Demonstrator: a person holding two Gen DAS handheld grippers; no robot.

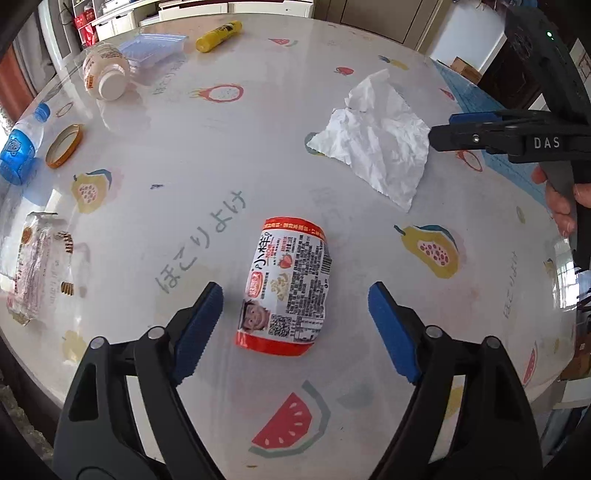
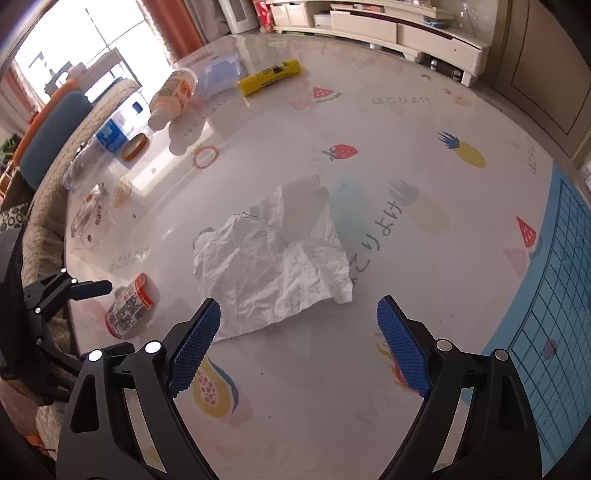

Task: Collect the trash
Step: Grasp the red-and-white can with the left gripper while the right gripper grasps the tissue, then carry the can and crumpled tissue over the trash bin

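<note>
A red-and-white snack wrapper (image 1: pixel 286 284) lies flat on the fruit-print table cover (image 1: pixel 258 147). My left gripper (image 1: pixel 295 293) hovers over it, open, with a blue pad on either side of the wrapper and neither touching it. To the right lies a crumpled white tissue (image 1: pixel 373 140). In the right wrist view my right gripper (image 2: pixel 299 310) stands open just in front of the tissue (image 2: pixel 273 258), nothing between its pads. That view also shows the left gripper (image 2: pixel 110 316) around the wrapper (image 2: pixel 129 310) at the left edge.
At the far left lie a white bottle (image 1: pixel 105 72), a blue-labelled water bottle (image 1: pixel 22 144), an orange ring lid (image 1: pixel 64 146), a clear box (image 1: pixel 151 50) and a yellow tube (image 1: pixel 218 36). A clear wrapper (image 1: pixel 40 266) rests near the left edge. A blue grid mat (image 2: pixel 554 295) covers the right side.
</note>
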